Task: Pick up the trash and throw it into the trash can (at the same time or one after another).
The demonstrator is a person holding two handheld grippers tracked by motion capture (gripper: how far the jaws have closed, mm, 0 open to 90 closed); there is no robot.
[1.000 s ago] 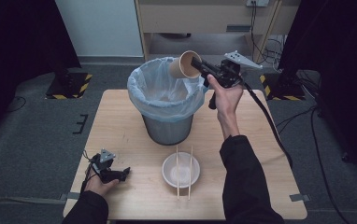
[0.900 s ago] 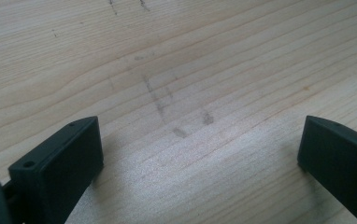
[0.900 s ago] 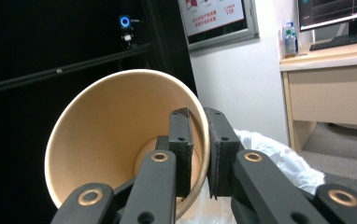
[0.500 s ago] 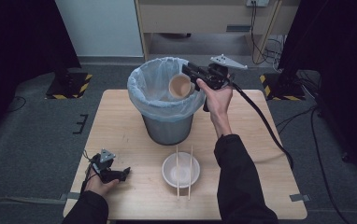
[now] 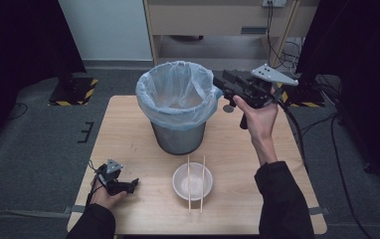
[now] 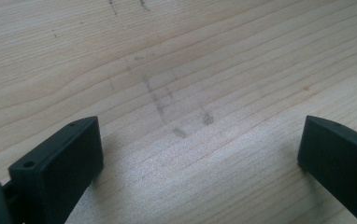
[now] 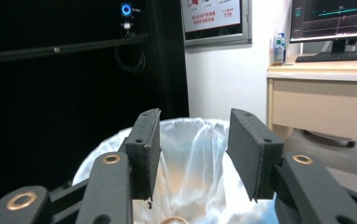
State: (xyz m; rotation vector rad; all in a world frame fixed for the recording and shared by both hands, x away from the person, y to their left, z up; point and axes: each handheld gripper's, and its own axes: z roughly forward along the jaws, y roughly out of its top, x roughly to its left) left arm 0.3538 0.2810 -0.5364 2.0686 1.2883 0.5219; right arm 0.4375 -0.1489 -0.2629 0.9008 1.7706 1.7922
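Note:
A metal bin point(image 5: 180, 134) lined with a pale blue bag point(image 5: 150, 99) stands at the back middle of the wooden table point(image 5: 128, 134). A brown paper cup point(image 5: 179, 106) shows faintly inside the bag, and its rim point(image 7: 169, 219) is visible in the right gripper view. My right gripper point(image 5: 223, 82) hovers at the bin's right rim, pointing left over it. Its jaws have just been opening and nothing is between them point(image 7: 193, 126). My left gripper point(image 5: 132, 184) rests on the table at the front left, open over bare wood point(image 6: 200, 135).
A white bowl point(image 5: 192, 181) with two chopsticks point(image 5: 188, 184) laid across it sits near the table's front edge. A desk point(image 7: 326, 93) and cables stand behind the table, and dark curtains hang on both sides.
The right gripper carried the tilted cup over the bin, opened, and drew back to the right. The cup dropped into the bag. The left gripper kept still.

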